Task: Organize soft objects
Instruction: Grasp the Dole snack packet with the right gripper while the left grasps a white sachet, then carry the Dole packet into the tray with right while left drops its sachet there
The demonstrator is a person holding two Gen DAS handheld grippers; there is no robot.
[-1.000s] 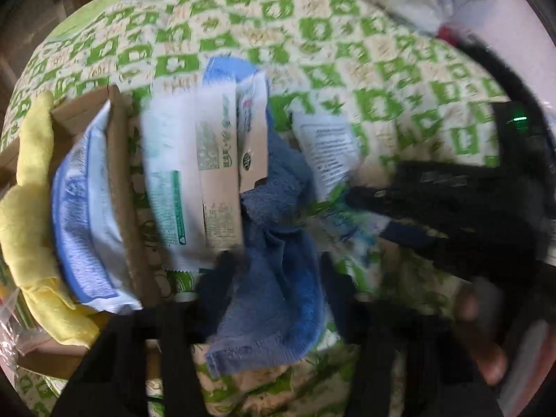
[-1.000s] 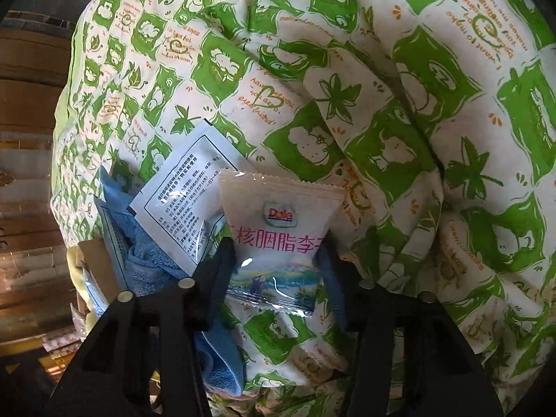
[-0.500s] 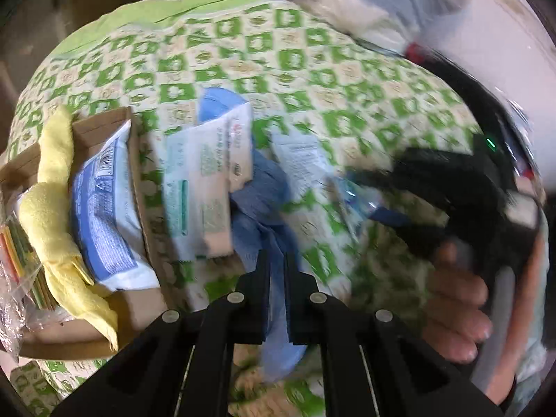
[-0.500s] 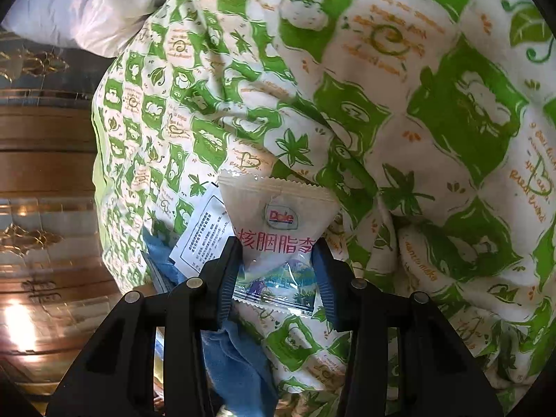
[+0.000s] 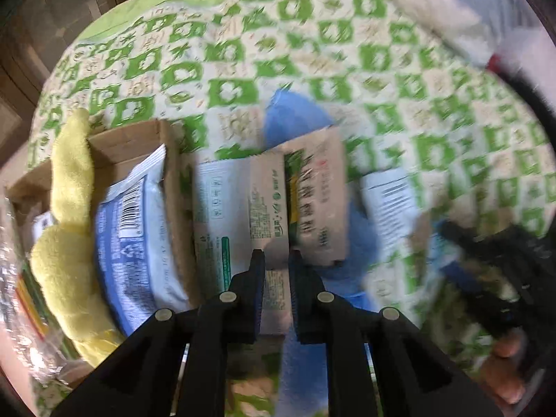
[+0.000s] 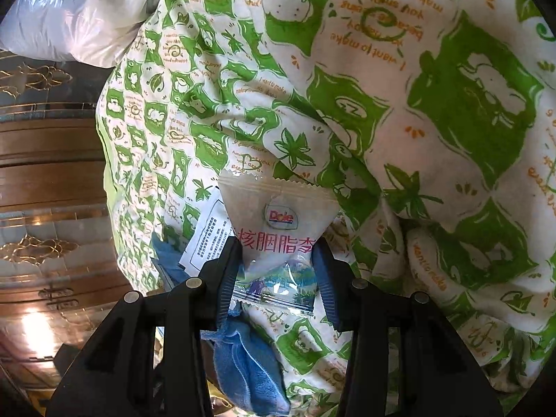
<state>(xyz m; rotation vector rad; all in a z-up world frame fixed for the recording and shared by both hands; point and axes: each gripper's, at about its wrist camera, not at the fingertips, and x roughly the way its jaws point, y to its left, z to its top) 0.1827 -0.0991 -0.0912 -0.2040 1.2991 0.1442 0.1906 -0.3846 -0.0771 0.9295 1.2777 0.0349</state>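
In the right wrist view the right gripper (image 6: 278,246) pinches the crinkly translucent Dole snack packet (image 6: 278,222). Its film is squeezed narrow between the ribbed pads, and its serrated top edge fans out toward 12 o'clock. A second ago this packet lay flat on the bedding. Now the quilt sits further off behind it, so it looks lifted clear and, I judge, ready to be carried to the box.

At 6 o'clock below it hangs the blue terry towel (image 6: 250,365), thick, nubby and limp. At 9 o'clock beside the packet lies the flat white printed sachet (image 6: 208,239). Beyond them spreads the green-and-white printed cotton quilt (image 6: 417,104), soft and deeply creased. A glossy white plastic bag (image 6: 69,17) lies at 10 o'clock.

The left wrist view is motion-blurred. The left gripper (image 5: 277,255) has its jaws nearly pressed together. Half a second ago they were closed on the towel; now a beige strip shows in the narrow gap and blue cloth trails beneath, so I cannot tell what they grip, if anything.

Just ahead lie two stiff white-and-beige paper-look packets (image 5: 226,215) over the towel (image 5: 351,239). At 9 o'clock the open brown cardboard box (image 5: 170,180) already holds a smooth blue-and-white plastic pouch (image 5: 132,236) and a fluffy yellow plush cloth (image 5: 66,243) draped over its rim. The sorting looks partly done, with several items still on the quilt (image 5: 278,34).
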